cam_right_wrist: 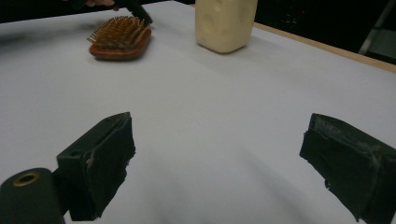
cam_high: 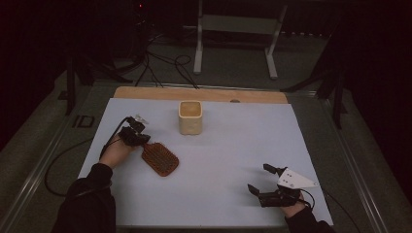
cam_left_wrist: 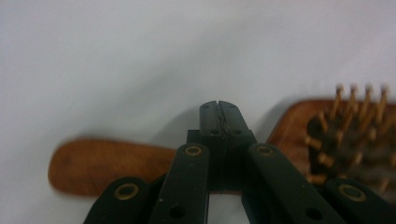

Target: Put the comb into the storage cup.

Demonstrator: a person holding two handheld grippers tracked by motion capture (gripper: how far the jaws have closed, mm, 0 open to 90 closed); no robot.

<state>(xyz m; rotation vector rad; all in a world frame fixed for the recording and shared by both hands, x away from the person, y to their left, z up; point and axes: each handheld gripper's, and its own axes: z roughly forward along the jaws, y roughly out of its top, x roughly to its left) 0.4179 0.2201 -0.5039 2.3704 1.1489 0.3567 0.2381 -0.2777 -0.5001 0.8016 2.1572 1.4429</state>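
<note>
My left gripper (cam_high: 137, 136) left of centre, jaws together, seemingly pinching the wooden hairbrush (cam_high: 160, 158) by its handle, my right gripper (cam_high: 264, 180) lower right, jaws apart, cream cup (cam_high: 190, 117) upper centre

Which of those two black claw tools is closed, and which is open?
The left gripper, by the hairbrush handle, is closed: its fingers press together. The right gripper, nearer the table's front edge, has fingers spread wide.

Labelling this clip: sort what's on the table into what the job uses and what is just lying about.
In the job:
- wooden hairbrush, bristles up
- left gripper, jaws together over the brush handle

Lying about:
- cream cup, standing apart behind the brush
- right gripper, jaws wide, holding nothing
- white table sheet
</note>
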